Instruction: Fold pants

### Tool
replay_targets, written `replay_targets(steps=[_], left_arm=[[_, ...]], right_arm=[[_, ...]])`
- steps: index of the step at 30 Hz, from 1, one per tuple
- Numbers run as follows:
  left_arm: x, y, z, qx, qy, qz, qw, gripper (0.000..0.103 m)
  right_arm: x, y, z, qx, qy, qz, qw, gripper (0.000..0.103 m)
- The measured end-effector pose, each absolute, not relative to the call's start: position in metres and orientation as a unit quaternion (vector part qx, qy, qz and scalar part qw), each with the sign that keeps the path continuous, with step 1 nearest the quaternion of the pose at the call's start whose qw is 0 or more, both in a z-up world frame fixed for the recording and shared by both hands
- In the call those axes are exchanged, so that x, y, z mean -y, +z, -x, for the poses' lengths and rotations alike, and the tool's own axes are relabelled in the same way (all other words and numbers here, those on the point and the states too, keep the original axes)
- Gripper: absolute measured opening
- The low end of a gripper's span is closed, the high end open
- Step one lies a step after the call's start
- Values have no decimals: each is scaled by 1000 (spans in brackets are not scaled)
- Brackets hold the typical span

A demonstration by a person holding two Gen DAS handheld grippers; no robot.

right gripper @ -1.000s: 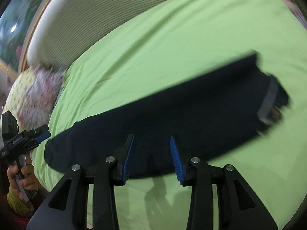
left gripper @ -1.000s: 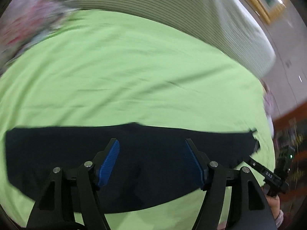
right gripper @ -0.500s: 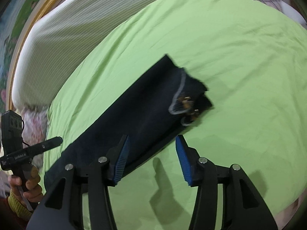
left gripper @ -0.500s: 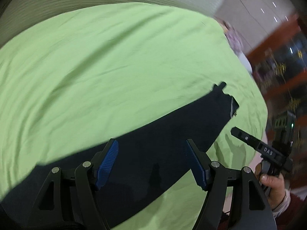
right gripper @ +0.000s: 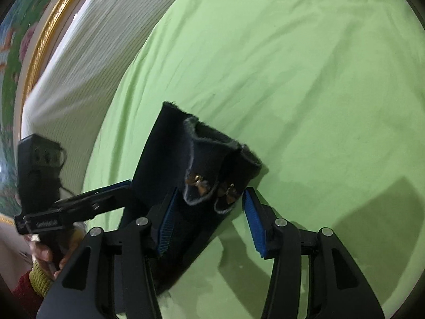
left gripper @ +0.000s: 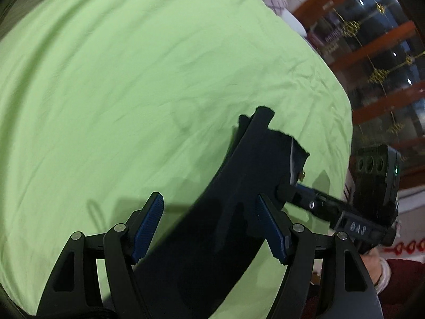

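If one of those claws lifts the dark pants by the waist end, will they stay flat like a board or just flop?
Probably flop. The dark pants lie folded lengthwise on the green bedsheet, and the waistband curls and gapes open, so the cloth looks soft. The fabric seems thick and fuzzy at the edges, so likely not slippery. Pushing it would probably bunch it up, since the sheet beneath already wrinkles.

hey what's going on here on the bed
A person with a gripper in each hand is folding dark pants laid as a long strip on a green sheet. Both grippers are at the waistband end. The right gripper is open, its jaws having just opened wider, with the waistband between them but not clamped. The left gripper is open too, over the pants, gripping nothing.
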State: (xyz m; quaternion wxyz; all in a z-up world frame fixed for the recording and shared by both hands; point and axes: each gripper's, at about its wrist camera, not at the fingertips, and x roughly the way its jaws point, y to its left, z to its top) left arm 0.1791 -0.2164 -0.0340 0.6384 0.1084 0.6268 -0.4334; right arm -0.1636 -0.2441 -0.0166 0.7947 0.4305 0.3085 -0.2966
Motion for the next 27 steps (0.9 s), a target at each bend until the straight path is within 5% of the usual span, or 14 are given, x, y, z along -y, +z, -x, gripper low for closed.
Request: replay_targets(steps=[4, 9, 17, 27], left_arm=[[243, -50, -188, -640, -448, -118, 613, 69], [271, -66, -182, -642, -479, -136, 583, 48], [281, -65, -176, -624, -515, -135, 572, 14], [241, -16, -177, -590, -537, -84, 597, 11]], right_arm=[[241, -19, 166, -301, -296, -431, 798, 50], [251, -19, 177, -318, -293, -415, 801, 17], [241, -4, 178, -335, -291, -362, 820, 13], [208, 32, 159, -344, -285, -285, 848, 13]])
